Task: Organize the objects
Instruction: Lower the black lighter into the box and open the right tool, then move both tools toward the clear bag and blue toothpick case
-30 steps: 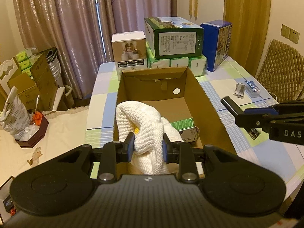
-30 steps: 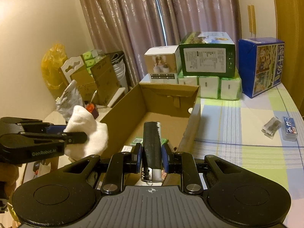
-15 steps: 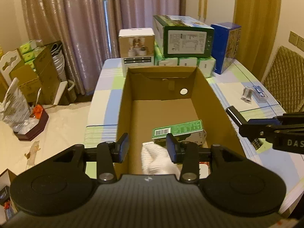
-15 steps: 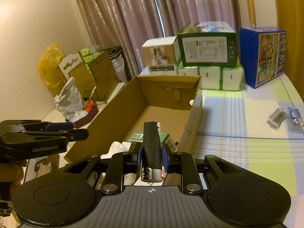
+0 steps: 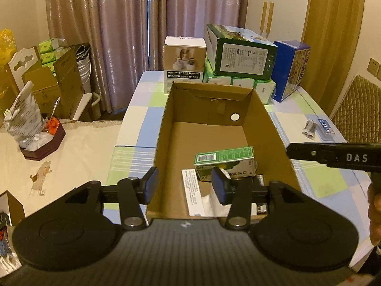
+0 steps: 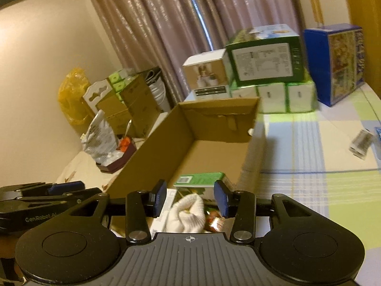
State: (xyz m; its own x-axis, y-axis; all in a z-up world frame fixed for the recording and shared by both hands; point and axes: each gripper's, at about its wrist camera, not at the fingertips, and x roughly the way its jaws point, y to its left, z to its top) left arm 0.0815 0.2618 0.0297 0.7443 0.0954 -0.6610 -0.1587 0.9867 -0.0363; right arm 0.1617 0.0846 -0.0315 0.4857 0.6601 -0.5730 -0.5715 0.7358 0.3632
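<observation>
Knitted white cloth (image 6: 189, 211) lies in the cardboard box (image 5: 164, 128); both tools (image 5: 184, 186) (image 6: 189, 199) released.

The left gripper's body hides the white cloth's (image 5: 212, 205) lower part and the cardboard box's (image 5: 273, 128) near wall.

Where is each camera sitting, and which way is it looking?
Left wrist: sits on the left gripper, looking along its open fingers into the cardboard box; the right gripper and a bit of hand show at the right edge.
Right wrist: sits on the right gripper, tilted, looking over the box's near end at the white cloth; the left gripper shows at the left.
Both see the box, the green carton inside it, and the stacked boxes by the curtain.
</observation>
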